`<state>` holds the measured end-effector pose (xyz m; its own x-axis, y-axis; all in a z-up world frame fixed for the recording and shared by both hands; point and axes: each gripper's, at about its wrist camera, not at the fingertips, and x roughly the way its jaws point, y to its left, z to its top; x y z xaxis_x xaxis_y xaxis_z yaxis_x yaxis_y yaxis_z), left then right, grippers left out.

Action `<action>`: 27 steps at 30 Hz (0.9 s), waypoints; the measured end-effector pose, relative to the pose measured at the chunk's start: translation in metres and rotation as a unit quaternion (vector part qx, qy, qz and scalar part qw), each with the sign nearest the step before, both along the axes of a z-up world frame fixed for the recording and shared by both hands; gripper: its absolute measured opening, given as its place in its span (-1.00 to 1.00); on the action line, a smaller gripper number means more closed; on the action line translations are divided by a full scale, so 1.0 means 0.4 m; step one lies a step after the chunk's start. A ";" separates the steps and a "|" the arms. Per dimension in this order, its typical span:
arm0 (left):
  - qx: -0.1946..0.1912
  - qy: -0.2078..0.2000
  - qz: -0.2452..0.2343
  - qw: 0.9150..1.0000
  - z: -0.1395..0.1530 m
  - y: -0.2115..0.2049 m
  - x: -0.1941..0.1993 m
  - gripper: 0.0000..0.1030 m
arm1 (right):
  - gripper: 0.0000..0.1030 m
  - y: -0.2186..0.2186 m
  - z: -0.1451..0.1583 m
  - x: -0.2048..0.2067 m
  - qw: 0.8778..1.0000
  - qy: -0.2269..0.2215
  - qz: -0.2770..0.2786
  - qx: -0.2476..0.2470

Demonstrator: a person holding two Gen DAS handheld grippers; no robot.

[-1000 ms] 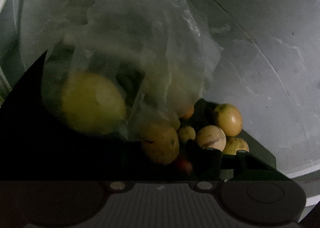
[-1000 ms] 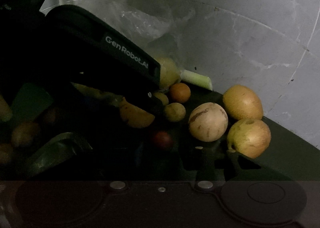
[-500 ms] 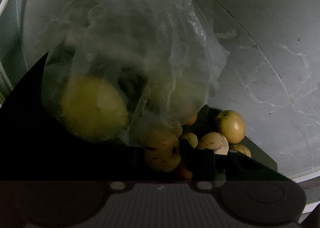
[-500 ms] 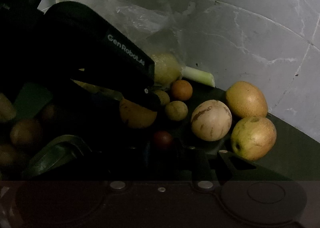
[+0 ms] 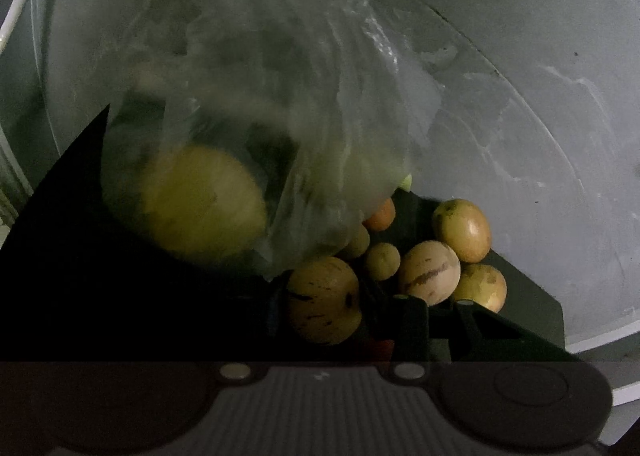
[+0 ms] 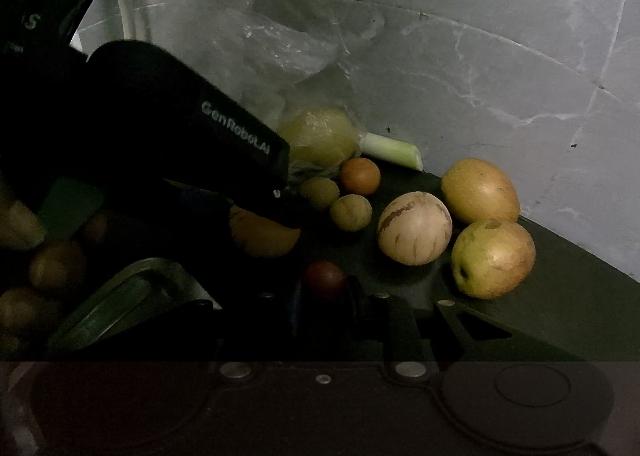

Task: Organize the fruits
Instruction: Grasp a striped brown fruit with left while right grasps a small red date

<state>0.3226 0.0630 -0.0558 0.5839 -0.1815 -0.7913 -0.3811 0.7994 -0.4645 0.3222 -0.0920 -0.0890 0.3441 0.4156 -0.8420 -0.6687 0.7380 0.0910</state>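
My left gripper (image 5: 324, 308) is shut on a yellow-orange fruit with dark streaks (image 5: 324, 300), low over a dark tray (image 5: 532, 308). Just behind it hangs a clear plastic bag (image 5: 304, 104) with a yellow lemon (image 5: 200, 208) inside. In the right wrist view the left gripper's black housing (image 6: 180, 116) covers most of that fruit (image 6: 264, 236). My right gripper (image 6: 324, 296) is shut on a small dark red fruit (image 6: 324, 280). A pale striped melon (image 6: 414, 228) and two yellow-brown fruits (image 6: 480, 192) (image 6: 494, 258) lie to the right.
A small orange fruit (image 6: 360, 176), two small greenish ones (image 6: 320, 192) (image 6: 351, 218) and a cut green stalk (image 6: 392, 150) lie near the bag. More dim fruits (image 6: 56, 264) and a curved grey-green piece (image 6: 132, 296) sit at left. A grey marbled wall (image 6: 480, 56) stands close behind.
Both grippers keep their hold and barely move. The left wrist view has drifted a little, so the loose fruits sit slightly higher, and the bag's folds have shifted.
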 end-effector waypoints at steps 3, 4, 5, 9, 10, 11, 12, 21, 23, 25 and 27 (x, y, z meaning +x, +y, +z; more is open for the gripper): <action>0.006 -0.003 -0.012 1.000 0.009 -0.004 -0.014 -0.17 | -0.54 -0.009 0.011 -0.014 1.000 0.001 -0.003 0.003; 0.008 -0.004 -0.016 1.000 0.012 -0.006 -0.018 -0.17 | -0.54 -0.012 0.015 -0.018 1.000 0.001 -0.003 0.003; 0.009 -0.005 -0.019 1.000 0.014 -0.007 -0.022 -0.17 | -0.54 -0.015 0.019 -0.023 1.000 0.001 -0.004 0.003; 0.009 -0.006 -0.026 1.000 0.025 -0.014 -0.038 -0.17 | -0.54 -0.024 0.034 -0.042 1.000 -0.002 -0.004 0.005; 0.010 -0.007 -0.027 1.000 0.028 -0.017 -0.040 -0.17 | -0.54 -0.027 0.038 -0.047 1.000 -0.003 -0.005 0.006; 0.010 -0.007 -0.028 1.000 0.031 -0.020 -0.044 -0.17 | -0.54 -0.029 0.041 -0.050 1.000 -0.003 -0.005 0.007; 0.010 -0.007 -0.029 1.000 0.034 -0.021 -0.049 -0.17 | -0.54 -0.032 0.046 -0.055 1.000 -0.003 -0.005 0.008; 0.013 -0.012 -0.034 0.999 0.056 -0.033 -0.098 -0.17 | -0.54 -0.050 0.077 -0.111 1.000 -0.004 0.007 0.015; 0.016 -0.013 -0.030 0.999 0.058 -0.035 -0.113 -0.17 | -0.53 -0.055 0.084 -0.124 1.000 -0.005 0.010 0.017; 0.016 -0.012 -0.024 0.999 0.061 -0.034 -0.130 -0.17 | -0.53 -0.062 0.090 -0.140 1.000 -0.005 0.013 0.018; 0.016 -0.013 -0.020 1.000 0.063 -0.032 -0.149 -0.17 | -0.53 -0.067 0.096 -0.156 1.000 -0.005 0.017 0.019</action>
<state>0.2632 0.0502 -0.0306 0.5977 -0.1801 -0.7812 -0.3368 0.8279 -0.4486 0.2597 -0.1188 -0.0505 0.3379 0.4584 -0.8220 -0.6943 0.7110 0.1111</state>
